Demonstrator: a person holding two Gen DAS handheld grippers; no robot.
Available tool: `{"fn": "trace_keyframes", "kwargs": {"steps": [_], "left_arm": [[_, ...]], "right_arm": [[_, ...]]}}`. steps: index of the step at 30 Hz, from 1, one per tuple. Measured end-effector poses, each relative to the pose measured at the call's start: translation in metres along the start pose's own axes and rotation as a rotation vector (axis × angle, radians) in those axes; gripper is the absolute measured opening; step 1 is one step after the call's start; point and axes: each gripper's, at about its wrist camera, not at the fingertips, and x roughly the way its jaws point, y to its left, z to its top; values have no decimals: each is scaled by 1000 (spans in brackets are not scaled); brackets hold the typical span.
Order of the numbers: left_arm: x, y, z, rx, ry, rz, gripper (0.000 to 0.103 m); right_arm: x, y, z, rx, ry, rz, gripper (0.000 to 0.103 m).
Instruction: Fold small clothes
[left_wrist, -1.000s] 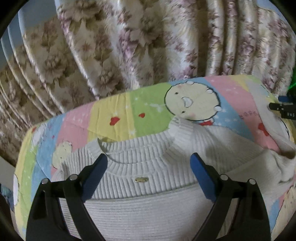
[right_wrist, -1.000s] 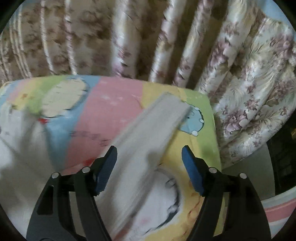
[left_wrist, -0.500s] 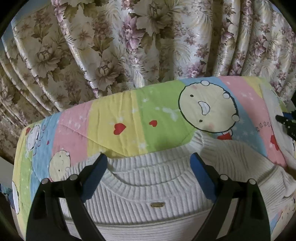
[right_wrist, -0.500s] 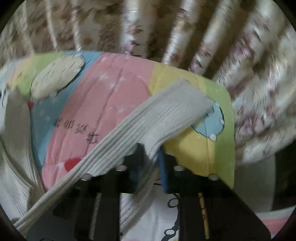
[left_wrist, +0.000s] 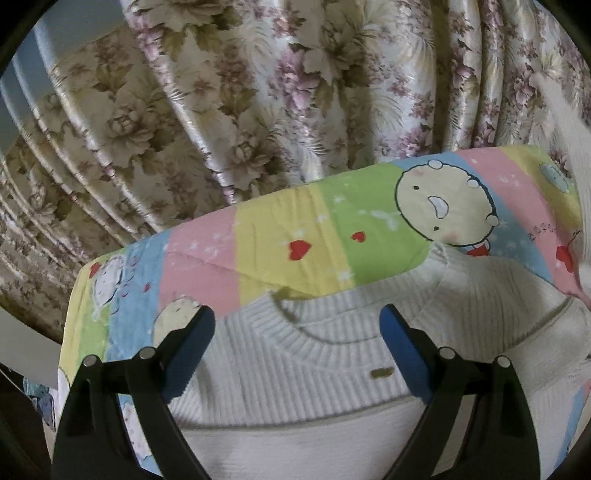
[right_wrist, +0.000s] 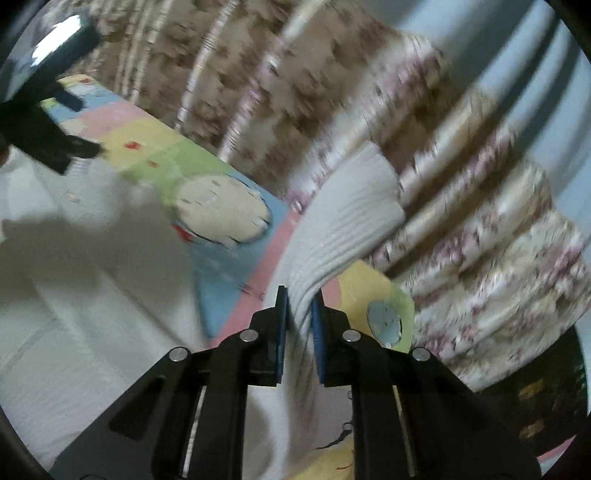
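A small white ribbed sweater (left_wrist: 317, 373) lies flat on a colourful cartoon quilt (left_wrist: 280, 251), collar toward the curtain. My left gripper (left_wrist: 297, 332) is open and empty, hovering over the collar. My right gripper (right_wrist: 299, 306) is shut on the sweater's sleeve (right_wrist: 347, 218) and holds it lifted off the quilt, cuff end sticking up past the fingers. The raised sleeve shows at the right edge of the left wrist view (left_wrist: 576, 147). The sweater body shows at the left of the right wrist view (right_wrist: 92, 295), where the left gripper (right_wrist: 44, 125) also appears.
A floral curtain (left_wrist: 258, 110) hangs right behind the quilt's far edge. The quilt-covered surface (right_wrist: 384, 295) ends at a corner on the right, with a drop beyond it. The right wrist view is motion-blurred.
My right gripper closed on the sleeve and lifted it up and toward the sweater body. My left gripper stayed open and drew back slightly over the collar.
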Motion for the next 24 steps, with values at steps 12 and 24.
{"fn": "trace_keyframes", "kwargs": {"steps": [12,24], "left_arm": [[-38,76,-75,-122,69,21,91],[-59,61,-101,-123,92,-106,91]], "right_arm": [[-58,169,19,45,-49,148,13],[-75,197,5,123,33,330,58]]}}
